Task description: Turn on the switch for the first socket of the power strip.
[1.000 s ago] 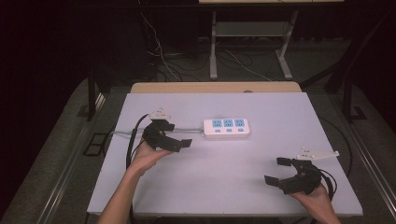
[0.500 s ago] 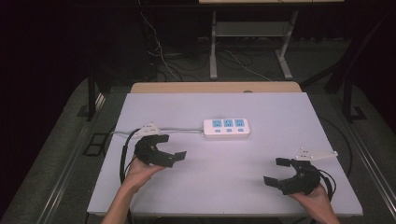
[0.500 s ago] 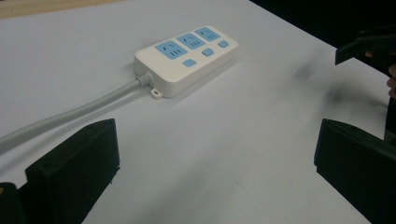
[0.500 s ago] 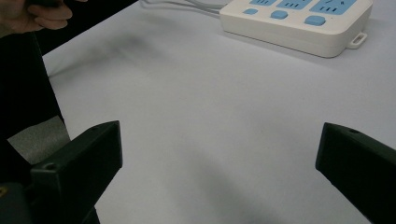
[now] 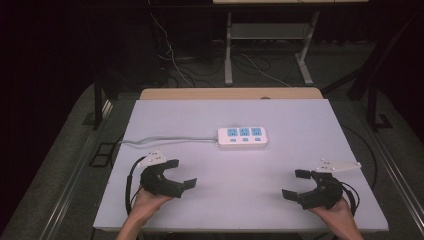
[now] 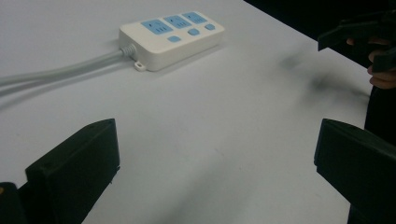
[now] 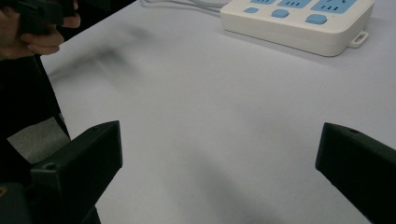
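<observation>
Two grippers sit low over the near part of the white table [image 5: 300,130], one at each side, both empty. The left gripper [image 5: 182,174] is at the near left, held in the person's left hand [image 5: 147,200], its jaws spread wide and pointing right, toward the middle of the table. In the left gripper view the jaws stand far apart with bare table between them and nothing gripped. The right gripper [image 5: 295,184] is at the near right, held in the right hand [image 5: 332,209], jaws likewise wide apart and pointing left; the right gripper view confirms open table between them.

The strip [image 5: 242,137], a white power strip with three blue sockets and three blue buttons, lies flat near the table's centre, slightly to the far side, long axis running left to right. It is well apart from both grippers and untouched. Its grey cord [image 5: 165,142] leaves the left end and runs left across the table toward the left edge. In the left gripper view the strip [image 6: 172,38] lies ahead, beyond the jaws; in the right gripper view it [image 7: 299,21] lies at the far right, partly cut off by the frame.

Faint dark smudges on the table surface in both gripper views appear to be shadows, though the blur leaves that uncertain.
</observation>
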{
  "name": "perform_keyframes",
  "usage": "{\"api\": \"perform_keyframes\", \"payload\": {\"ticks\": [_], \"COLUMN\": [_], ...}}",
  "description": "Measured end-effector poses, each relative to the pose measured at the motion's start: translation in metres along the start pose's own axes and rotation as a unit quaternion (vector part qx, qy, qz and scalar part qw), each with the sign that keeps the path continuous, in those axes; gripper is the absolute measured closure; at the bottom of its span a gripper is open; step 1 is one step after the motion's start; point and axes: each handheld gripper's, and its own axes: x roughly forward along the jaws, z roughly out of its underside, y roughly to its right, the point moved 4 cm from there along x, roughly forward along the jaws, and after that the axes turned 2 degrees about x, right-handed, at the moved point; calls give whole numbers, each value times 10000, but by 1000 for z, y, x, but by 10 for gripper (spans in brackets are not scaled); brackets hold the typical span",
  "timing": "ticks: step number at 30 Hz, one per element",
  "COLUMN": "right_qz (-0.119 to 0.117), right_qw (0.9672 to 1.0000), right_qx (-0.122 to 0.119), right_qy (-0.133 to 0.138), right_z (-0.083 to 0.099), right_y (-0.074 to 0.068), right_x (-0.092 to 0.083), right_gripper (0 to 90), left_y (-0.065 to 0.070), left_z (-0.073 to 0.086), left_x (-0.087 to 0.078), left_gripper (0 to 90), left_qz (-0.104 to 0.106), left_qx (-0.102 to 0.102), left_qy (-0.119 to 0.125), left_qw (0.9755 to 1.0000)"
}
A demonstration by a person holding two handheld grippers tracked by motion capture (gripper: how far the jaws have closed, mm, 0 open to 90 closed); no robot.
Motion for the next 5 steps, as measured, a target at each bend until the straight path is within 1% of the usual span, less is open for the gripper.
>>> {"api": "perform_keyframes", "payload": {"ticks": [2, 5], "right_qz": [-1, 8], "right_qw": [10000, 10000], "right_qx": [9, -5], "right_qy": [-3, -21], "right_z": [0, 1], "right_y": [0, 0], "right_x": [0, 1], "right_gripper": [1, 1], "left_y": [1, 1], "left_z": [6, 10], "left_x": [0, -1], "left_gripper": [0, 0], "left_qz": [54, 43], "left_qx": [-58, -80], "left_qy": [53, 101], "left_qw": [10000, 9999]}}
